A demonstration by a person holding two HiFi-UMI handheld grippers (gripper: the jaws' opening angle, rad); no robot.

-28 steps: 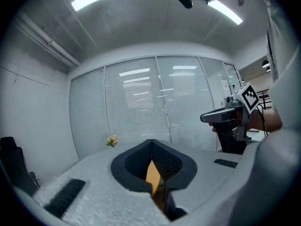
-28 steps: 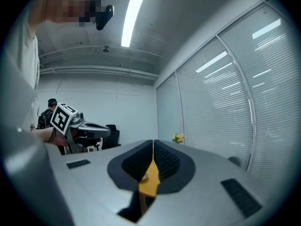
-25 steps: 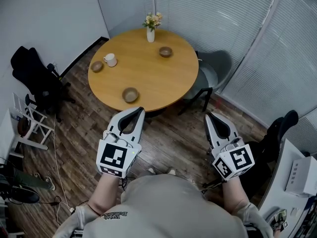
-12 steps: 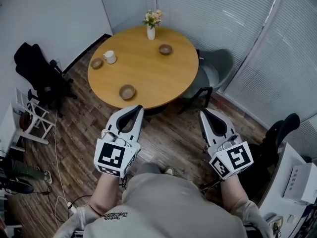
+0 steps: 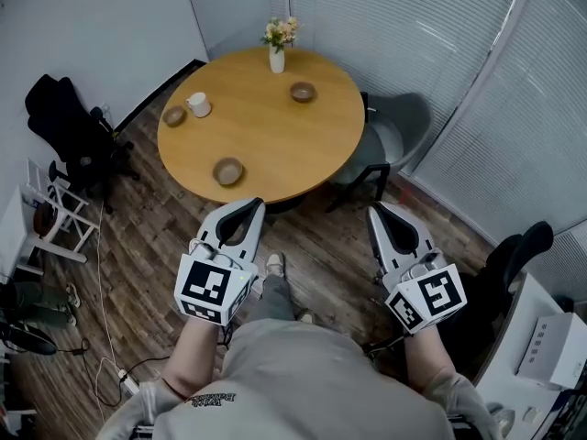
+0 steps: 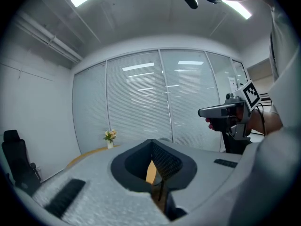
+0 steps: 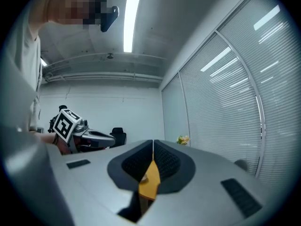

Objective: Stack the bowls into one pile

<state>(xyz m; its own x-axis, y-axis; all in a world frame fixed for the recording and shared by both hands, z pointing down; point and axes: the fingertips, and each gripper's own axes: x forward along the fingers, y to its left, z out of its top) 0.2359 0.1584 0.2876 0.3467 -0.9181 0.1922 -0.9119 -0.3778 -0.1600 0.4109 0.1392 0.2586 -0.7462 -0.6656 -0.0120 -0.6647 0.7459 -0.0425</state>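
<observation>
Grey-white, both pinched shut on nothing, the left claw (image 5: 249, 207) and right claw (image 5: 378, 211) are hovering over open plank floor (image 5: 312, 246), short of the round bench (image 5: 275, 126). Three bowls are sitting well apart on it: a near-edge bowl (image 5: 227, 170), a left-rim bowl (image 5: 174, 115) and a far bowl (image 5: 303, 91).

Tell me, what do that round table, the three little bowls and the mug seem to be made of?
Table: probably wood or wood veneer, judging by its smooth, even honey-tan top.
Bowls, near, left and far: dull brown, perhaps wood or pottery; too small to tell.
Mug: plain white, likely ceramic.
</observation>
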